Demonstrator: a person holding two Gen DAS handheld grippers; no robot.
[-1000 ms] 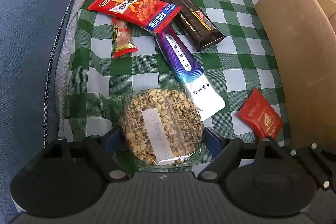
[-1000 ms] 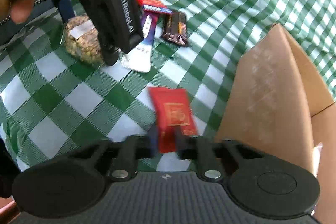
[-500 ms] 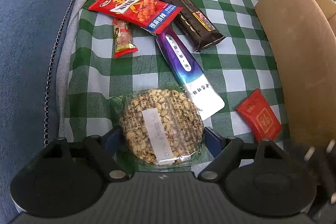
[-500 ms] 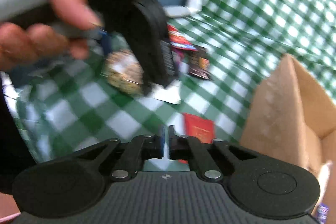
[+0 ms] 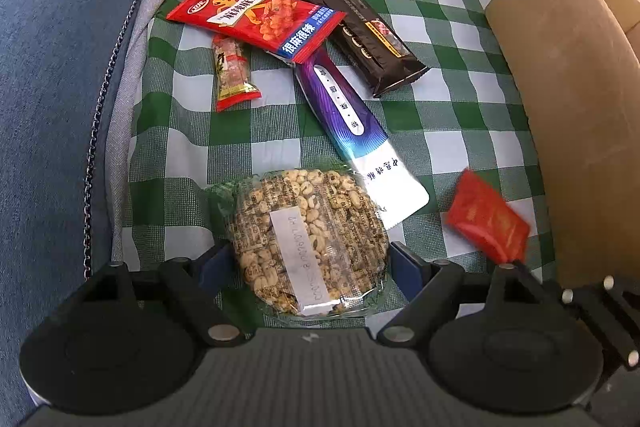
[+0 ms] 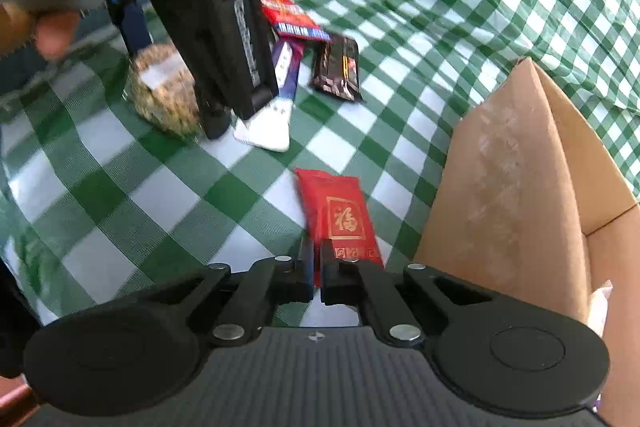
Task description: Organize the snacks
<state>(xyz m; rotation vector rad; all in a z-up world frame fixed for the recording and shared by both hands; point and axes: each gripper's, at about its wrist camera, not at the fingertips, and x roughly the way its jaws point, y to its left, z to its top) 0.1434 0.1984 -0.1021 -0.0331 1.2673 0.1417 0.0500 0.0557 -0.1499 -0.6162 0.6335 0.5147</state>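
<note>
My left gripper (image 5: 310,265) is open, its fingers on either side of a round puffed-grain cake in clear wrap (image 5: 308,237) that lies on the green checked cloth. My right gripper (image 6: 317,267) is shut on the near edge of a small red packet (image 6: 338,213) and holds it beside the cardboard box (image 6: 516,187). The red packet (image 5: 486,221) also shows in the left wrist view, tilted and blurred. Further off lie a red spicy snack bag (image 5: 256,17), a small red-ended candy (image 5: 232,73), a purple and white pouch (image 5: 352,131) and a dark brown bar (image 5: 374,41).
The open cardboard box (image 5: 576,107) stands on the right of the cloth. A blue cushion (image 5: 52,67) and a grey garment with a chain (image 5: 132,39) border the cloth on the left. The left gripper body (image 6: 212,7) fills the upper left of the right wrist view.
My right gripper closed onto the red packet and shifted it toward the box edge. My left gripper stayed still around the grain cake.
</note>
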